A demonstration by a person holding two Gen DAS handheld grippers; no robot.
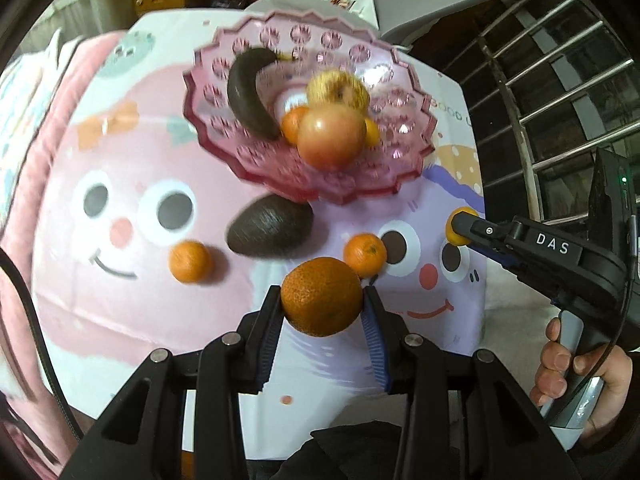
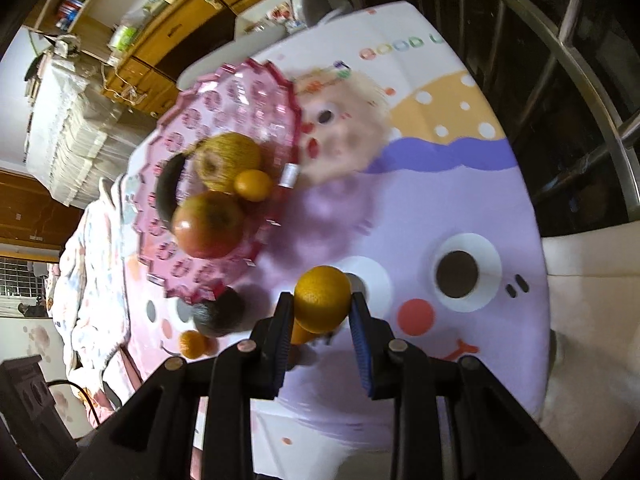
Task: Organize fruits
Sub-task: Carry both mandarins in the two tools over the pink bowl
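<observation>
Your left hand-held gripper pinches a large orange above the table's near edge. Your right hand-held gripper pinches a small yellow-orange citrus toward the right edge. The pink bowl stands by the far edge.

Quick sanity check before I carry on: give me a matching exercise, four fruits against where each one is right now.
Fruits:
1. large orange
2. small yellow-orange citrus
3. avocado
4. dark banana

Places:
A. in the pink dish
B. held in the left tongs
C. lying on the cloth just outside the dish
D. held in the right tongs

Pairs: 1-B, 2-D, 3-C, 4-A
</observation>
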